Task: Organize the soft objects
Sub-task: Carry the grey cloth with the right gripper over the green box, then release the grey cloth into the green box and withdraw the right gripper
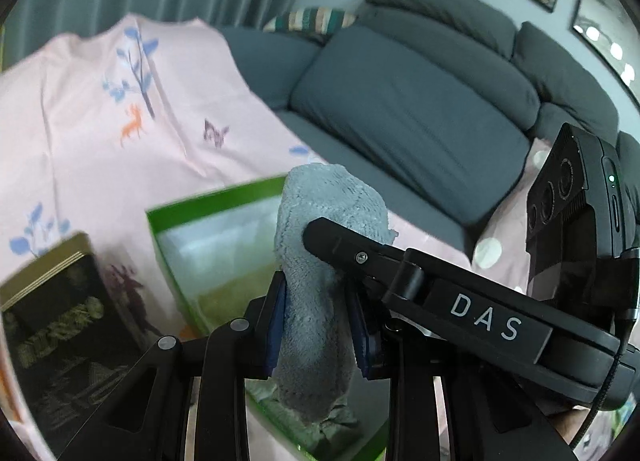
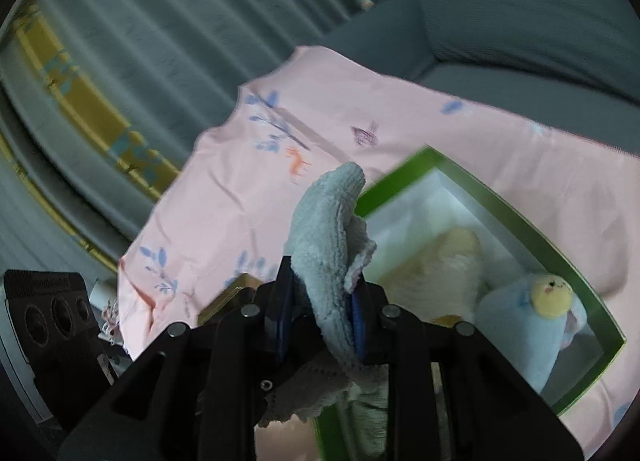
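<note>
A grey fluffy towel [image 1: 320,261] is clamped in my left gripper [image 1: 318,325] and hangs over the green box [image 1: 212,197]. My right gripper [image 2: 324,321] is shut on the same grey towel [image 2: 332,229] at another part, also above the green box [image 2: 472,185]. Its black body crosses the left wrist view [image 1: 460,301] at the right. Inside the box lie a cream plush [image 2: 440,261] and a light blue plush with a yellow face [image 2: 532,313]. The box stands on a pink printed cloth [image 1: 120,121].
A dark tin with a gold rim [image 1: 56,317] stands left of the green box. A grey sofa [image 1: 420,101] with a striped cushion [image 1: 308,19] is behind. Grey curtains [image 2: 160,41] hang at the back left.
</note>
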A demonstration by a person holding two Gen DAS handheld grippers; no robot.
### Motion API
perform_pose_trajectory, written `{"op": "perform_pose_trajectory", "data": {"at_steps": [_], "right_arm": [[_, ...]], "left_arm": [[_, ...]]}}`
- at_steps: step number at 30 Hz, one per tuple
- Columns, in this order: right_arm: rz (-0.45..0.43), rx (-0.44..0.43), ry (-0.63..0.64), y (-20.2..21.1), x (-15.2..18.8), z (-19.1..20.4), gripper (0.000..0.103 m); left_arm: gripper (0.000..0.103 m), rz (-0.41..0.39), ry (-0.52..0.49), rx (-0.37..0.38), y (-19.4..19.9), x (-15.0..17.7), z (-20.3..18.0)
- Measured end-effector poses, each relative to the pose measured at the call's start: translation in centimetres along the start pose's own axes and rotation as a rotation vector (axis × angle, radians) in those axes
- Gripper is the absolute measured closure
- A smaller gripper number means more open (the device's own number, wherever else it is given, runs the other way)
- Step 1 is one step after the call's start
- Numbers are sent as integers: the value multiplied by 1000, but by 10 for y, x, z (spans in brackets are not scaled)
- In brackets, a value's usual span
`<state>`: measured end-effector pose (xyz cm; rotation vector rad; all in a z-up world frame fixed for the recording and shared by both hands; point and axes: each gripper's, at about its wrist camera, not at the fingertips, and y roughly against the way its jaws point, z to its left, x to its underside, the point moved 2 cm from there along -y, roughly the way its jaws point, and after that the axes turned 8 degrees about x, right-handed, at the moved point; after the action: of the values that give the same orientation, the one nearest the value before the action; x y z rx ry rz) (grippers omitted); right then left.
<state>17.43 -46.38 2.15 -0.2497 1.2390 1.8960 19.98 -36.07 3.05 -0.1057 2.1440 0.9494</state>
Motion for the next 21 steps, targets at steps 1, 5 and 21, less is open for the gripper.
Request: {"op": "perform_pose_trajectory", "data": {"at_steps": [1, 5, 21], "right_arm": [[8, 29, -9, -5, 0, -4, 78], [44, 140, -14, -20, 3, -16, 77], [-88, 142, -33, 25, 2, -27, 28]], "left_arm": [[74, 13, 13, -4, -7, 2, 4], [74, 44, 21, -70, -19, 12, 2], [42, 42, -23, -153, 15, 19, -11]]}}
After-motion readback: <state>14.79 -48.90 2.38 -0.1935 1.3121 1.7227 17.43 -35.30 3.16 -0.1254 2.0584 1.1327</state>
